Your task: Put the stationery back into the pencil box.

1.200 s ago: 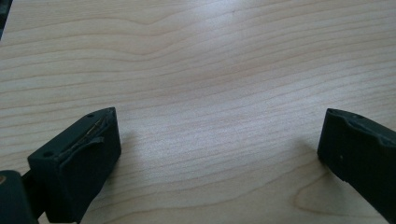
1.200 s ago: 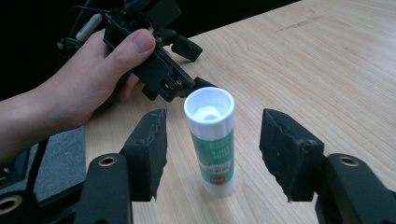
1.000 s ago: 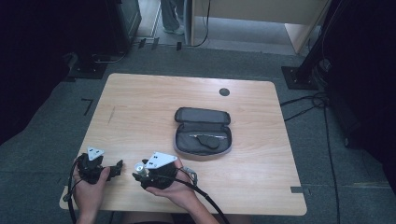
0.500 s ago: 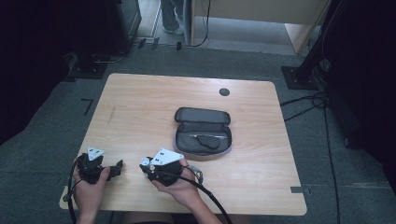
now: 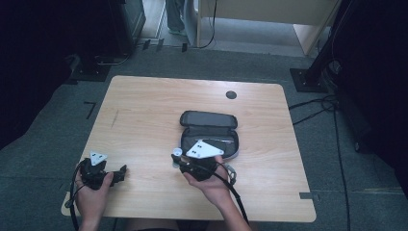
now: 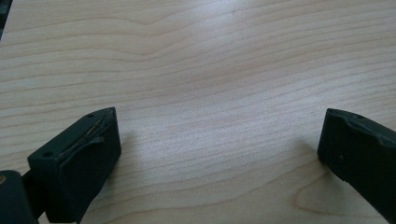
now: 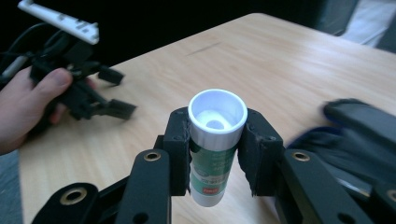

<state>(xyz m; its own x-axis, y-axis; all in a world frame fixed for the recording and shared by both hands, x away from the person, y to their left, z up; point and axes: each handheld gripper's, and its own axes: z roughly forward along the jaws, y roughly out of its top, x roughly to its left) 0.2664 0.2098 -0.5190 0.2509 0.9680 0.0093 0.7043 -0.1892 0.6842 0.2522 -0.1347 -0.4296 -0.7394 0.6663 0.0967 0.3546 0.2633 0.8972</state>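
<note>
- Glue stick [image 7: 215, 144]: a white tube with a green label and an open, hollow white top, upright and clamped at both sides, held above the table's near middle.
- Pencil case [image 5: 209, 133]: dark, unzipped and lying open flat, right of the table's centre.

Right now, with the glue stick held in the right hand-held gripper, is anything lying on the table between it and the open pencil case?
Nothing visible does. The right hand-held gripper grips the glue stick right at the near edge of the open pencil case. In the high view no object lies between them, and the left hand-held gripper sits off to the side.
</note>
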